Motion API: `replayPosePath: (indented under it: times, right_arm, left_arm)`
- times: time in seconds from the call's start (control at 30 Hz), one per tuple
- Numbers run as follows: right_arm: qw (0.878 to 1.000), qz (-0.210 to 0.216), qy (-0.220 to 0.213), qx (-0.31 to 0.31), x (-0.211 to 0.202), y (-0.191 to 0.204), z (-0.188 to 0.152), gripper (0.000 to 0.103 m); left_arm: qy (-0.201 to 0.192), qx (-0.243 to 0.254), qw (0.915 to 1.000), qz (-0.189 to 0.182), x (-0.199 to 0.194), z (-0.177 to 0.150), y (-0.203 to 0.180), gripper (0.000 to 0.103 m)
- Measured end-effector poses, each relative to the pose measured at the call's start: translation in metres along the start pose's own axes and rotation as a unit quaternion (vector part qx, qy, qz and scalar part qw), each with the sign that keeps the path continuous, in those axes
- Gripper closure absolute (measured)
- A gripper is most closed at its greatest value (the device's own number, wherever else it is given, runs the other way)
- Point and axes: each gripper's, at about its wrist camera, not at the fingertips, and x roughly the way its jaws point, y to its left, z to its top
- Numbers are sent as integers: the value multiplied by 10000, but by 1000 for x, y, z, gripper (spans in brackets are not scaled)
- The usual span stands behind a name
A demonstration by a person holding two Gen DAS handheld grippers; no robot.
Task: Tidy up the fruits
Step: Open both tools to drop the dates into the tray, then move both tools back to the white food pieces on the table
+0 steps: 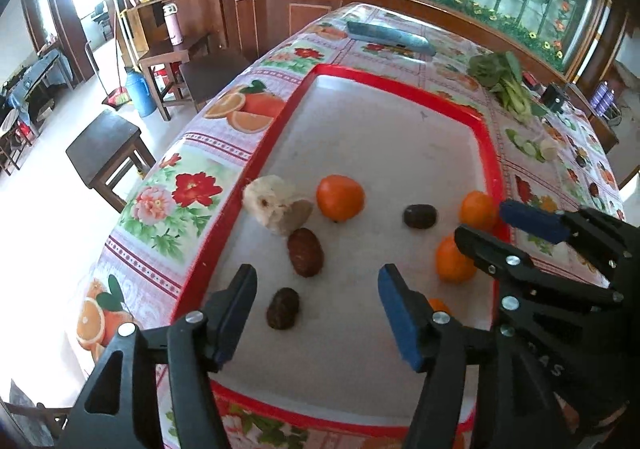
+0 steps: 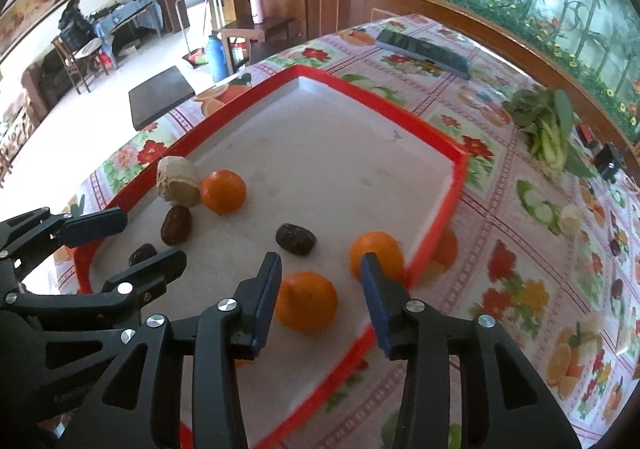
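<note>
A red-rimmed white tray (image 1: 256, 169) holds three oranges, three dark dates and a pale ginger piece (image 1: 276, 205). My left gripper (image 1: 318, 309) is open over the tray's near left part. A date (image 1: 283, 308) lies on the tray between its fingers, touching neither pad. Another date (image 1: 305, 252) and an orange (image 1: 340, 197) lie just beyond. My right gripper (image 2: 320, 299) is open around an orange (image 2: 306, 301) resting on the tray. There is a clear gap at the right pad, while the left pad is close against the orange. A second orange (image 2: 376, 253) sits by the right rim.
A phone (image 2: 424, 53) lies on the flowered tablecloth behind the tray. Leafy greens (image 2: 548, 129) and a small pale bulb (image 2: 570, 219) lie to the right. A dark stool (image 1: 108, 149) stands left of the table. A person sits at a far table (image 2: 74, 29).
</note>
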Motion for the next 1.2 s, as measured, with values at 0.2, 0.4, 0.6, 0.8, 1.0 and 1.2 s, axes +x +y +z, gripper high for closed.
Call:
replayPosePath:
  times: [0.2, 0.4, 0.6, 0.8, 1.0, 1.2]
  right_arm:
    - [9994, -223, -90, 256, -24, -30, -19, 51]
    - [9963, -412, -80, 753, -44, -80, -51, 46]
    - [9869, -623, -75, 1486, -64, -147, -96, 42]
    - [9707, -929, 12, 2217, -79, -219, -145, 41]
    - [9499, -1093, 101, 2927, -92, -284, -192, 41]
    - [9425, -1105, 110, 3153, -97, -326, -215, 41]
  left_arm:
    - [-80, 272, 9995, -113, -11, -3, -35, 34]
    - [-67, 739, 9968, -296, -15, -6, -89, 30]
    - [-39, 1279, 9904, -521, -15, -10, -158, 22]
    - [118, 1651, 9827, -837, -4, -13, -233, 22]
    - [33, 1749, 9784, -1099, 7, -7, -302, 22]
    - [159, 1616, 9803, -1126, 36, 1, -338, 21]
